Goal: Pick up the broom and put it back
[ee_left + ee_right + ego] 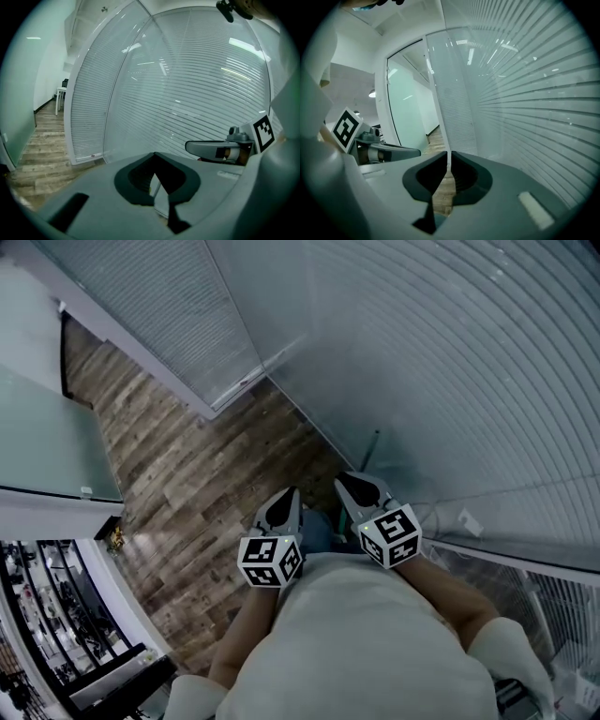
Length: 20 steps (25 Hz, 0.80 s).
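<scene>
Right gripper (361,489) hangs empty at centre frame, jaws a sliver apart, left gripper (281,510) clenched beside it, while the green broom handle (375,448) leans on the blinds (450,381) just above: looks put back; next, back off without nudging it.

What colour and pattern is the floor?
The floor is mixed brown wood-grain planks; clearest in the head view.

Wood-plank floor (216,474), glass wall with slatted blinds (450,362), frosted glass partition (37,437)
</scene>
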Available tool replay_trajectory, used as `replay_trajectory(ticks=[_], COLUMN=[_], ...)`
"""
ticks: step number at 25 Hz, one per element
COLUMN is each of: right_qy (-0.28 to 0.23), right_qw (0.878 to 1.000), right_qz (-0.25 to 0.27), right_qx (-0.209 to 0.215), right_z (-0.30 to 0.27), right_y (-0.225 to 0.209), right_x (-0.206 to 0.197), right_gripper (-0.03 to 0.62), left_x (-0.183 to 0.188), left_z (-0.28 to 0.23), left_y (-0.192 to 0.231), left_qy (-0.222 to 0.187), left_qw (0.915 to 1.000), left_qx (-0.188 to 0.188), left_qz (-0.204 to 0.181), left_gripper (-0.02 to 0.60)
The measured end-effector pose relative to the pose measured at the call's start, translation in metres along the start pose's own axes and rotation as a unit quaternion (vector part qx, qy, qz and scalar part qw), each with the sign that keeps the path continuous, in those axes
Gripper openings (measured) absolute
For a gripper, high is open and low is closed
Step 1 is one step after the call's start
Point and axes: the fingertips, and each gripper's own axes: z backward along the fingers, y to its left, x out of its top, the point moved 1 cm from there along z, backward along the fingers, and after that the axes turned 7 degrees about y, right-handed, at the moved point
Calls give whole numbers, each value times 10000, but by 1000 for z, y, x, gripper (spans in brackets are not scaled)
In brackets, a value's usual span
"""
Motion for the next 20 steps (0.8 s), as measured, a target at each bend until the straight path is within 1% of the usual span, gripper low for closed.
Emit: replay_trajectory(ticks=[3,7,11,20], right_qy=[-69,-112,45,35], right_qw=[9996,9986,9979,9979], right_qz=[138,222,386,369], right_qx=[217,471,512,537], right_z=[-3,-5,-8,-10], right_y=[9,13,11,2], right_x=[8,14,12,18], right_gripper=[6,5,5,5], left_x=[5,10,12,19], left_z=[1,1,-1,-5], left_y=[0,1,1,-1], left_qy=[-41,-76,-94,-116], left_qw=[10000,10000,9999,9999], left_qx=[11,37,58,91], left_qz=[-27,-36,-46,-84], left_gripper=[6,6,5,5])
